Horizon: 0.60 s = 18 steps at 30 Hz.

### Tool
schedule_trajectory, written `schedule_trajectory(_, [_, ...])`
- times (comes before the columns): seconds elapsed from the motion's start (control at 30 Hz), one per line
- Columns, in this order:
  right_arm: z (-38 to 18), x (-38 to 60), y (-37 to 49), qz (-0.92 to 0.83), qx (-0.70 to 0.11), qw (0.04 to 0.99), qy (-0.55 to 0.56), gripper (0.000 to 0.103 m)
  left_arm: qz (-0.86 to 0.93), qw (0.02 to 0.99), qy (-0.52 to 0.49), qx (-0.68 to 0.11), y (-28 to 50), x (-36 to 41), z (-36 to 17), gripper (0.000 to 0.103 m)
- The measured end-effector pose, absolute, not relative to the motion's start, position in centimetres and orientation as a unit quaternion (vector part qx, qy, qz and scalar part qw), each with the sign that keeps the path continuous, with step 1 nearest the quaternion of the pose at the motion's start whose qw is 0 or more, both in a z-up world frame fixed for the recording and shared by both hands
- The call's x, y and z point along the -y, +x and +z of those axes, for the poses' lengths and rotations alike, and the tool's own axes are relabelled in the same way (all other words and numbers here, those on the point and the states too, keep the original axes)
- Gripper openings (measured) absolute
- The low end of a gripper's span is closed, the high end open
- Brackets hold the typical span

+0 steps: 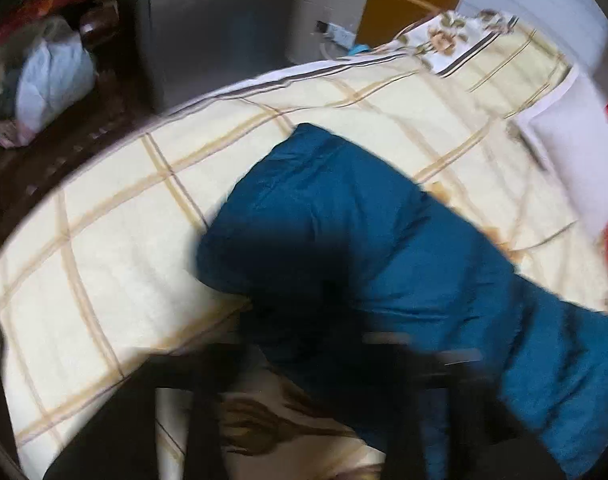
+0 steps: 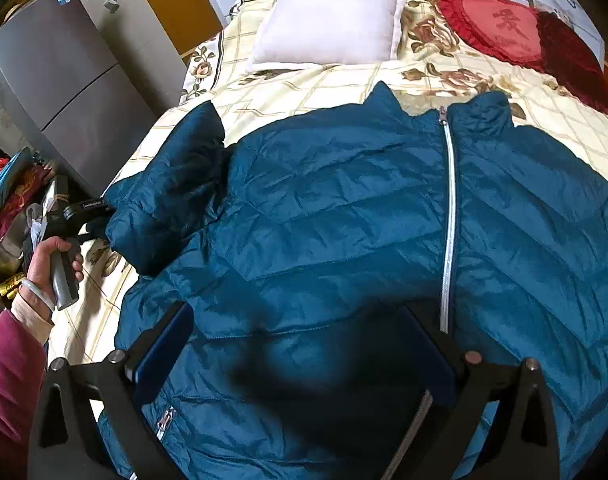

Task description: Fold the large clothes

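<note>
Pinching jacket sleeve (image 2: 172,184), seemingly, left tongs (image 2: 104,216); right tongs (image 2: 300,360) spread; pillow (image 2: 331,20) beyond.

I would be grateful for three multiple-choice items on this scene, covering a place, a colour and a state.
1. Where does the white pillow lie?
A. on the floor
B. on the bed, beyond the jacket collar
C. on top of the jacket

2. What colour is the jacket?
A. red
B. yellow
C. teal blue

3. How does the right gripper stand?
A. open above the jacket
B. shut on the pillow
C. shut on the zip

Key: 1 B, the pillow rests on the bedspread past the collar. 2 C, the quilted shell is teal blue. 3 A, its fingers stand wide apart over the jacket front.
</note>
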State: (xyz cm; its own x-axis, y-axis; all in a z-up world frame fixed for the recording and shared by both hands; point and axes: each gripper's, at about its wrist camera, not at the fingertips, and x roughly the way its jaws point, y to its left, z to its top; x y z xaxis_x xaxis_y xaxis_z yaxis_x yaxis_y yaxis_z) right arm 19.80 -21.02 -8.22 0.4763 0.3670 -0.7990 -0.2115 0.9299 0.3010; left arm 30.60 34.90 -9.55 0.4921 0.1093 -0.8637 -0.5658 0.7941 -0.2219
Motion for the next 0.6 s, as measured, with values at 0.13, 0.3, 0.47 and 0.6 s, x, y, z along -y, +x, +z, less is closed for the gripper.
schedule_trajectory(0.13, [-8.2, 21.5, 19.4, 0.165, -0.485, 0.855, 0.084, 0.103, 0.159, 0.849, -0.264, -0.43, 29.5, -34.2, -8.5, 0.001])
schedule_trajectory(0.3, [-7.3, 22.0, 18.9, 0.153, -0.479, 0.861, 0.075, 0.103, 0.122, 0.879, -0.255, -0.384, 27.7, -32.1, -5.1, 0.001])
schedule_trajectory(0.47, [-6.2, 23.5, 18.9, 0.117, -0.467, 0.874, 0.068, 0.103, 0.061, 0.901, -0.249, -0.349, 25.7, -29.0, -0.8, 0.001])
schedule_trajectory(0.6, [-6.1, 25.2, 18.9, 0.089, -0.472, 0.875, 0.063, 0.103, 0.002, 0.911, -0.24, -0.335, 24.2, -25.4, 2.2, 0.001])
